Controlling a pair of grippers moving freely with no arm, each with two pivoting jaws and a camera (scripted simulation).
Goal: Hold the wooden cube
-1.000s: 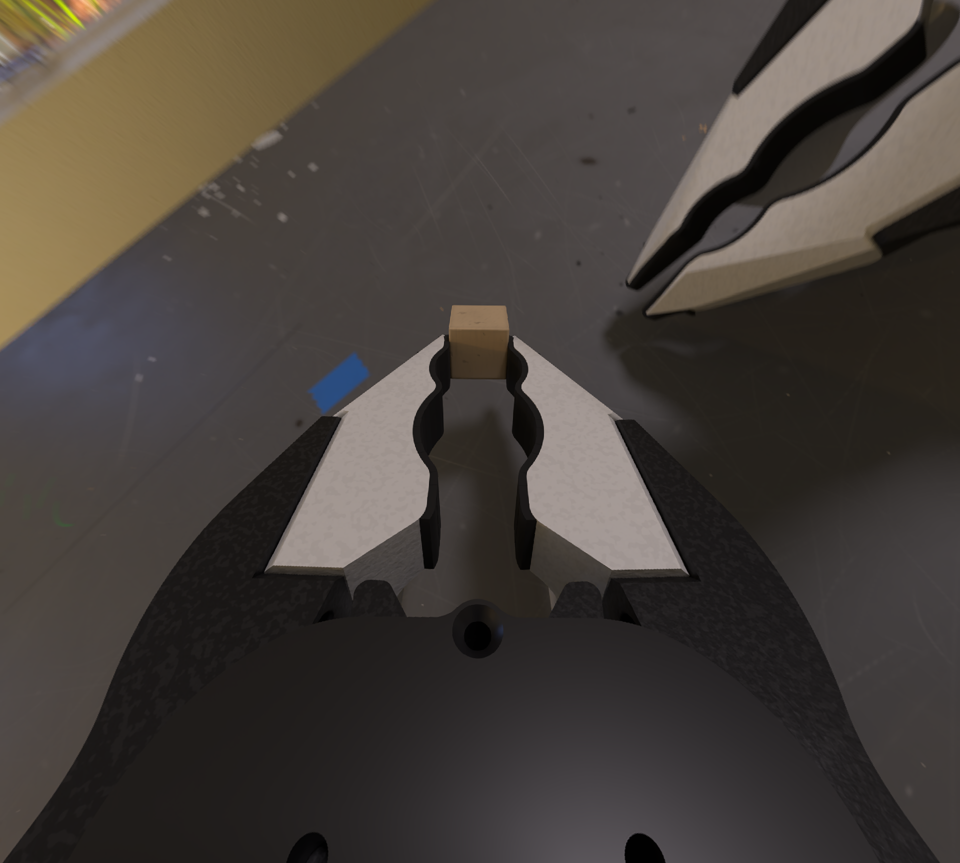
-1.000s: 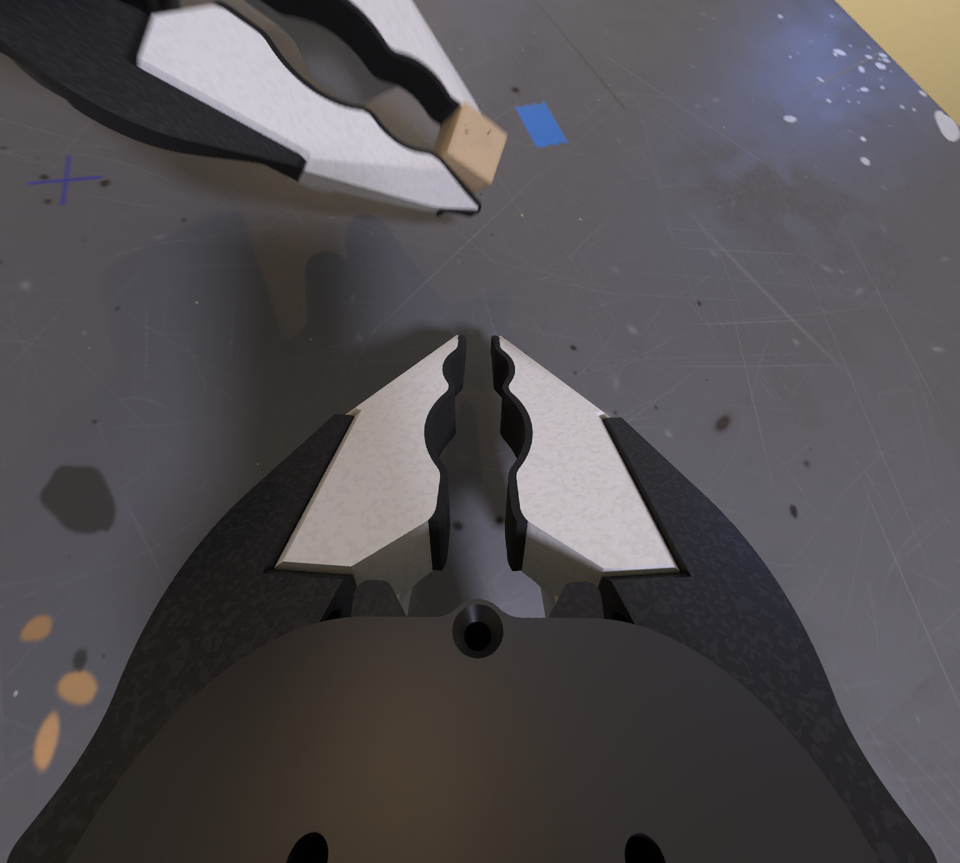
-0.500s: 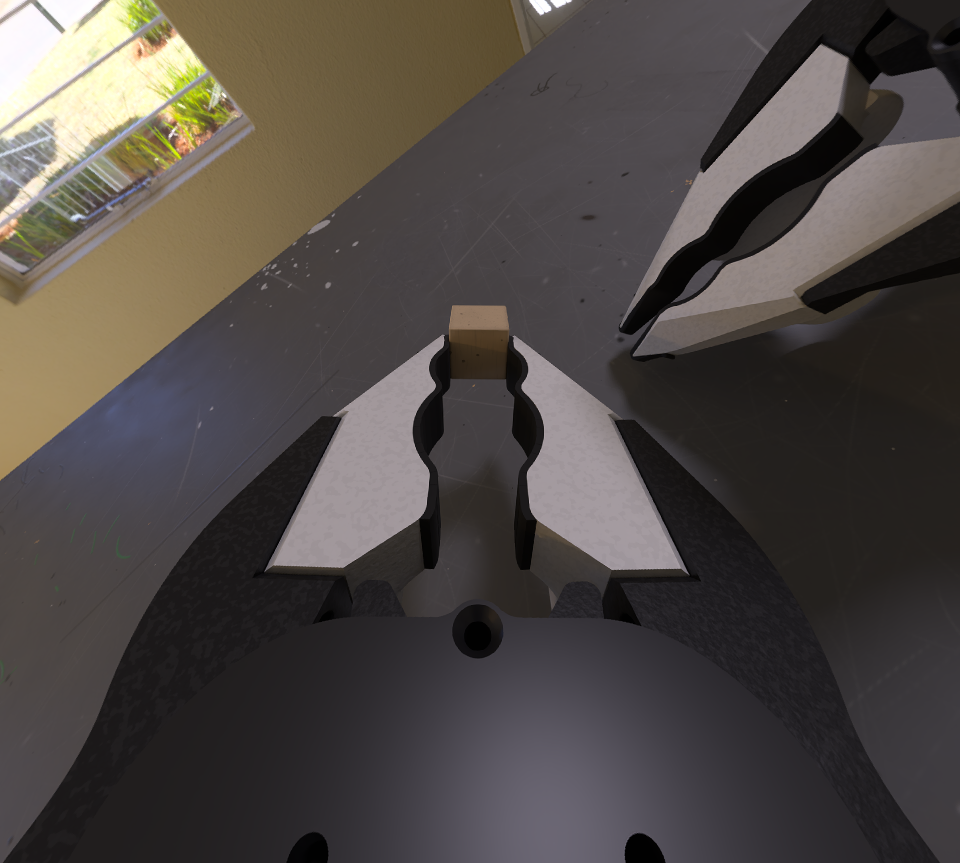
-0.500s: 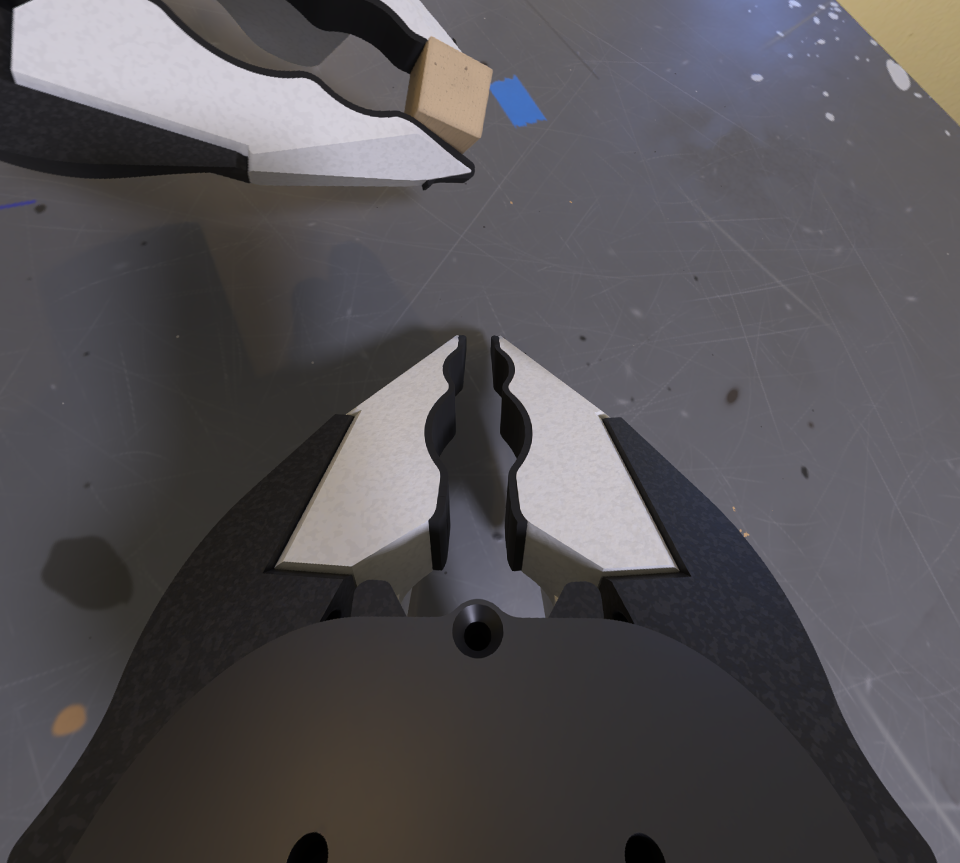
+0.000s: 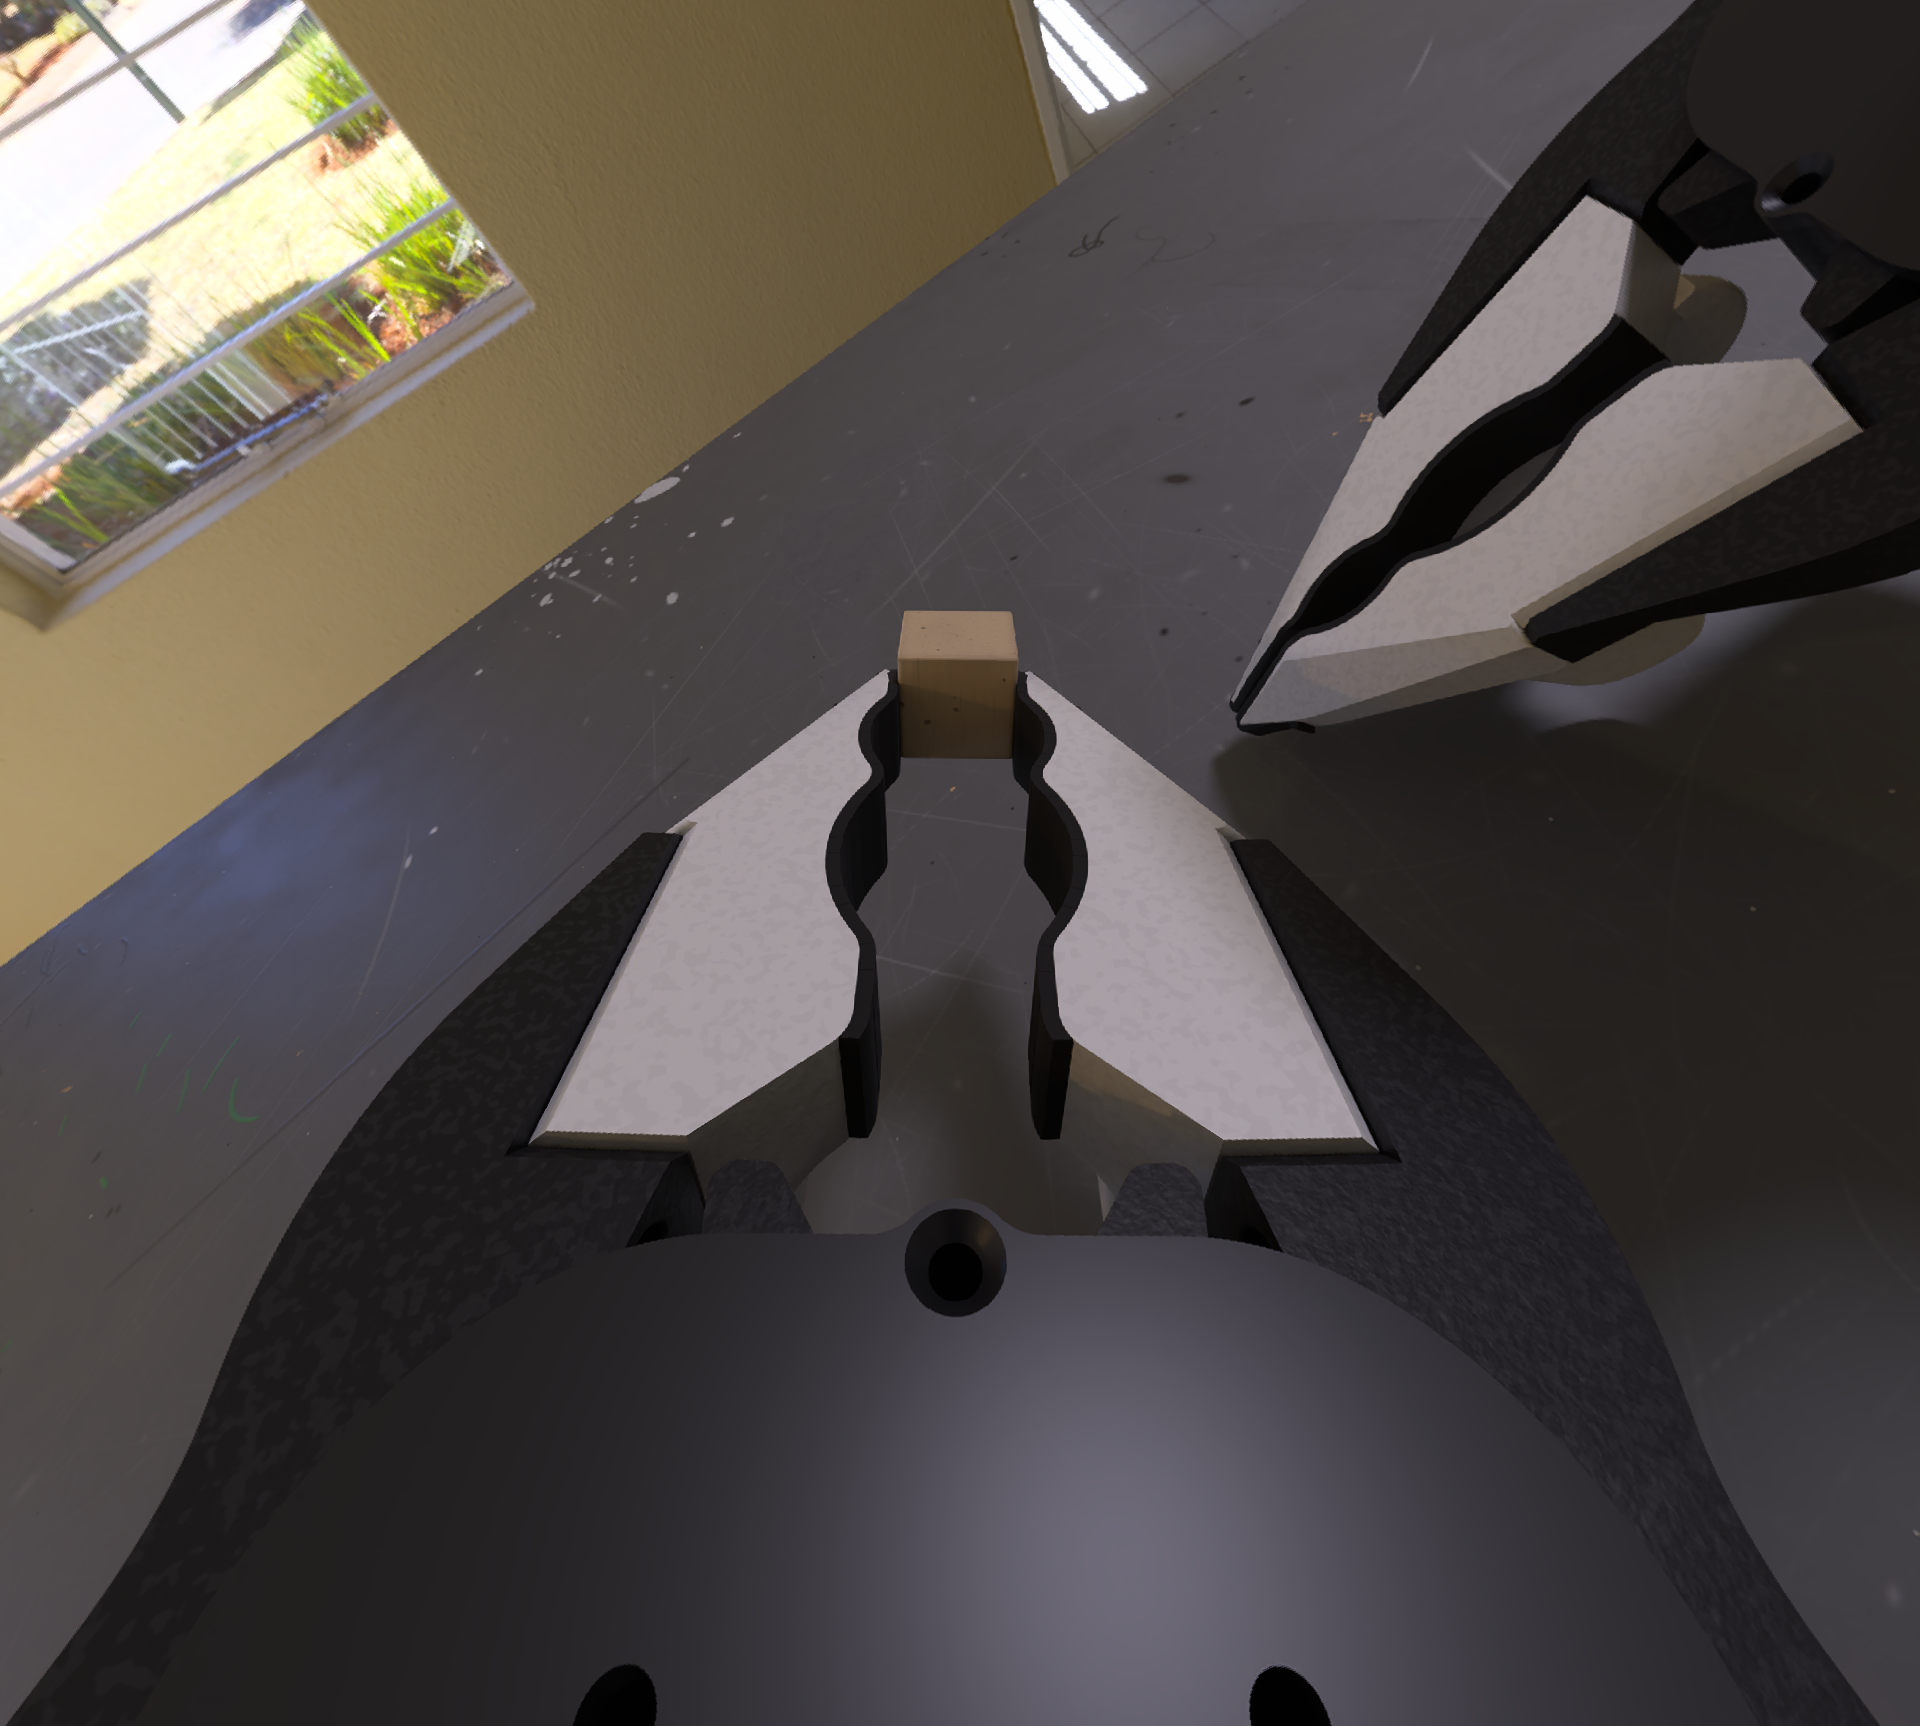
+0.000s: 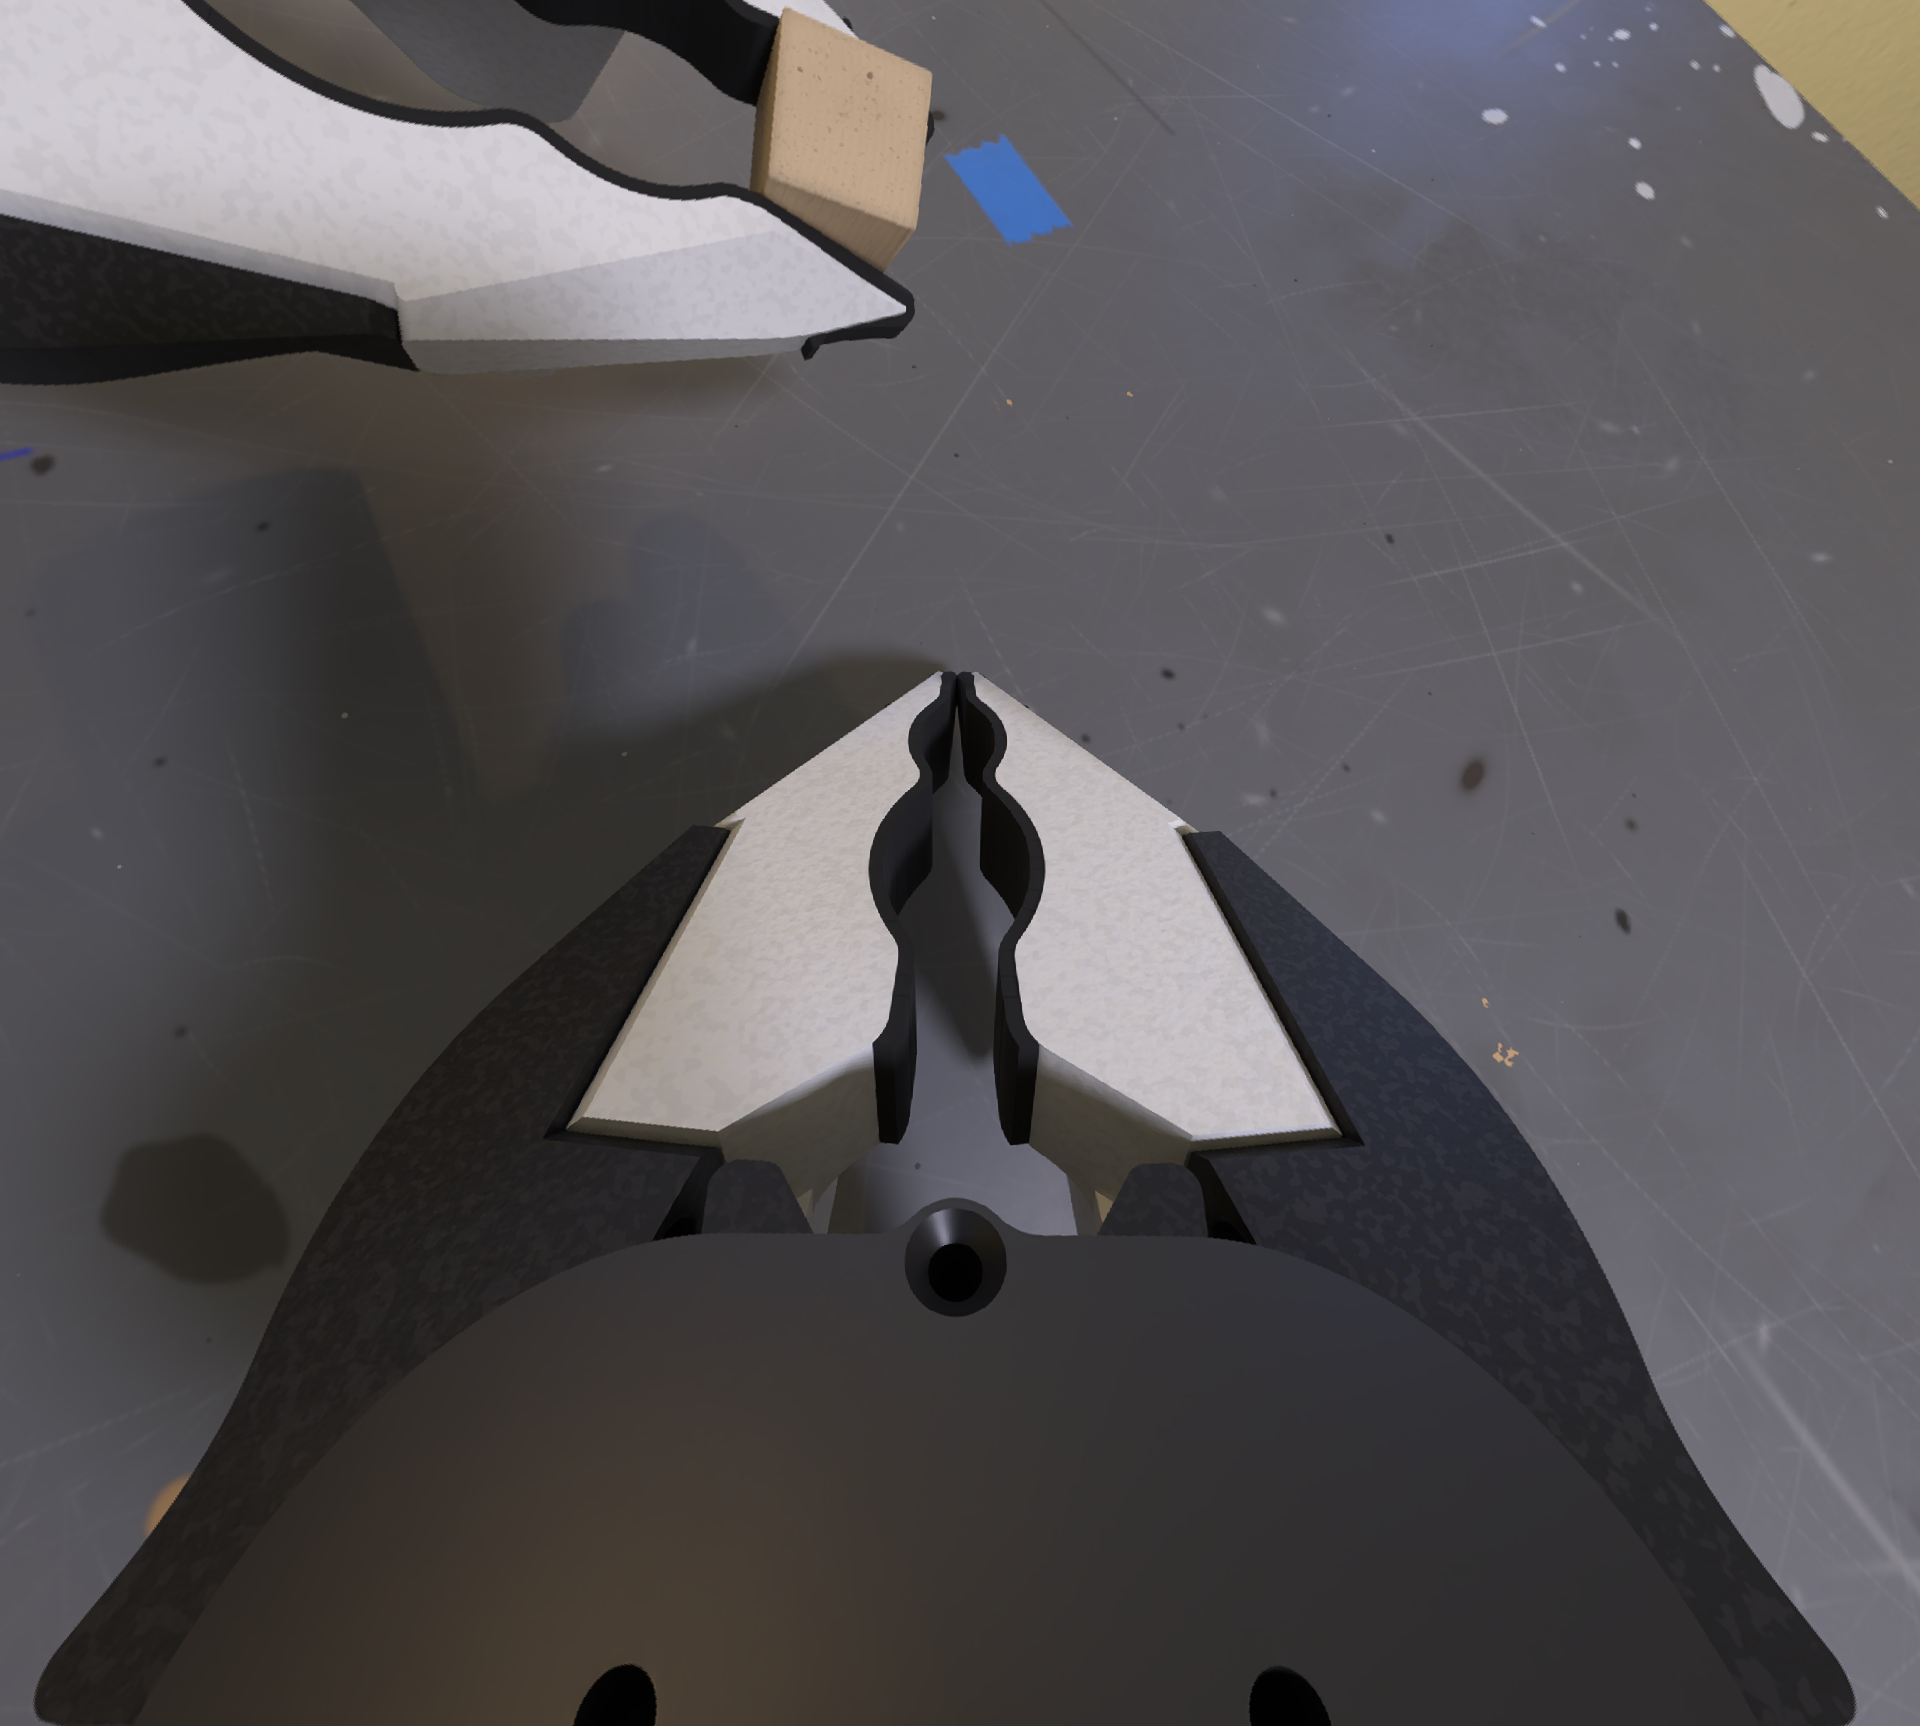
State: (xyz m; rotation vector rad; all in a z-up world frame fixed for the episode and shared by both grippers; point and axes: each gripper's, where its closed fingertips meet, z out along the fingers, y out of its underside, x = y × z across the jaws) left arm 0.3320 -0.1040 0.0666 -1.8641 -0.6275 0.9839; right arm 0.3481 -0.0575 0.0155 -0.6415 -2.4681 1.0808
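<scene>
The left gripper (image 5: 956, 700) pinches the wooden cube (image 5: 956, 684) between its two fingertips, the pale block seated at the very tip of the jaws, with its far half sticking out past them. In the right wrist view the same cube (image 6: 842, 128) sits at about eleven o'clock from that camera's own fingers, clamped at the end of the left gripper (image 6: 831, 159), which reaches in from the upper left and is raised above the dark grey table (image 6: 1351, 533). A small strip of blue tape (image 6: 1006, 188) lies on the table just beyond the cube, toward one o'clock of it. The right gripper (image 6: 954, 684) holds nothing; its jaws are pressed together, tips meeting. From the left wrist view the right gripper (image 5: 1262, 710) appears at two o'clock, near the cube but apart from it. A yellow wall (image 5: 675, 118) with a window (image 5: 187, 242) rises beyond the table edge at ten o'clock.
</scene>
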